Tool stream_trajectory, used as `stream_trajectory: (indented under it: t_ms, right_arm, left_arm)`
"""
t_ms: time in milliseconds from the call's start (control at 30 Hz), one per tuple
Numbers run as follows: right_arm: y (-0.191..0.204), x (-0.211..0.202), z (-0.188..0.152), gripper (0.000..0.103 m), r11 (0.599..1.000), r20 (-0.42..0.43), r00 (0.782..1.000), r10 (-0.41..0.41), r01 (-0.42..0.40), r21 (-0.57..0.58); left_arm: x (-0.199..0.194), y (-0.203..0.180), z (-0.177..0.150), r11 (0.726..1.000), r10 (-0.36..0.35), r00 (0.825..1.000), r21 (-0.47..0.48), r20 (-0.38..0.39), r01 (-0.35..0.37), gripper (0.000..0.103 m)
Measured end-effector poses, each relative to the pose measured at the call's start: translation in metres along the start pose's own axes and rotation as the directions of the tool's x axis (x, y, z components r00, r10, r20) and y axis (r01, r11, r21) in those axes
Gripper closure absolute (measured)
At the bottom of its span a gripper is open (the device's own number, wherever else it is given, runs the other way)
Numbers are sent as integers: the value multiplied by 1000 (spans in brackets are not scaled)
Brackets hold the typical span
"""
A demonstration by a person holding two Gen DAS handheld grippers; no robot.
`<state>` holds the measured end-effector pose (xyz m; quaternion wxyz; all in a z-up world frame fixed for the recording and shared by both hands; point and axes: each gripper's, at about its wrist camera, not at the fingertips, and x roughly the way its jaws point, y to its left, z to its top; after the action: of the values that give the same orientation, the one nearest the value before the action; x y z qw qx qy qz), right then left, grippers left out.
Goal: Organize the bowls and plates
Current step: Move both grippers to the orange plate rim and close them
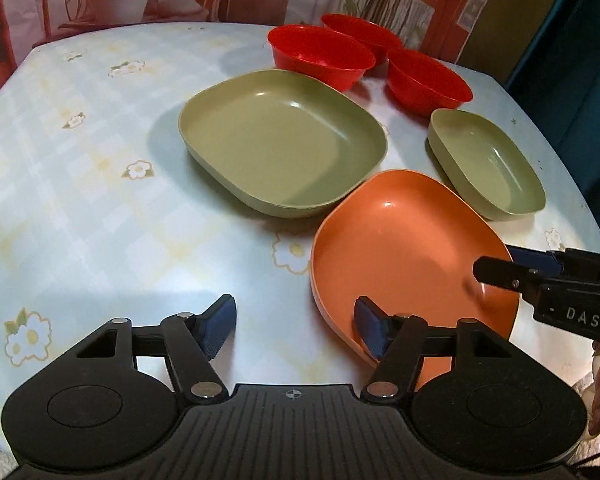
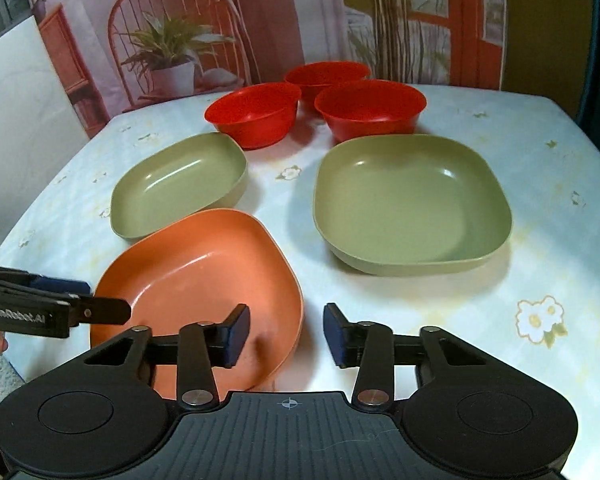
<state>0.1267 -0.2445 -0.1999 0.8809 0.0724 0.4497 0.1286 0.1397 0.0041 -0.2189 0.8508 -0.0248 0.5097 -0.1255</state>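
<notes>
An orange plate lies near the table's front edge. A large green plate and a small green dish lie behind it. Three red bowls stand at the back. My left gripper is open, its right finger over the orange plate's near rim. My right gripper is open, its left finger inside the orange plate and its right finger outside. Each gripper shows in the other's view, at the plate's edge.
The table has a pale checked cloth with flower prints. A printed backdrop with a chair and plants hangs behind it. A white board leans at the left in the right wrist view.
</notes>
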Motion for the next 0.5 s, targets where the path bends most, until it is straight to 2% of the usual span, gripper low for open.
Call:
stream_trajectory:
  t_ms: [33, 100, 167, 200, 333, 500]
  right_arm:
    - [0, -1, 0, 68, 1000, 2, 1000, 1, -1, -1]
    - [0, -1, 0, 70, 1000, 3, 1000, 2, -2, -3]
    - [-2, -1, 0, 75, 1000, 0, 1000, 5, -5, -3]
    - [-2, -1, 1, 77, 1000, -3, 1000, 7, -7, -2]
    - [-1, -2, 2, 94, 1000, -8, 1000, 25, -24, 10]
    - [-1, -7, 5, 95, 1000, 13, 1000, 27, -27, 13]
  left_arm:
    - [0, 0, 0, 1000, -1, 1000, 1, -4, 1, 37]
    - [0, -1, 1, 1000, -4, 1000, 8, -10, 4, 48]
    - [-3, 0, 1, 998, -61, 998, 1, -4, 61, 82]
    - [-5, -1, 1, 997, -79, 997, 1, -2, 79, 86]
    - [-10, -4, 1, 997, -72, 997, 24, 14, 72, 88]
    - [-13, -5, 1, 997, -67, 998, 37, 14, 67, 89]
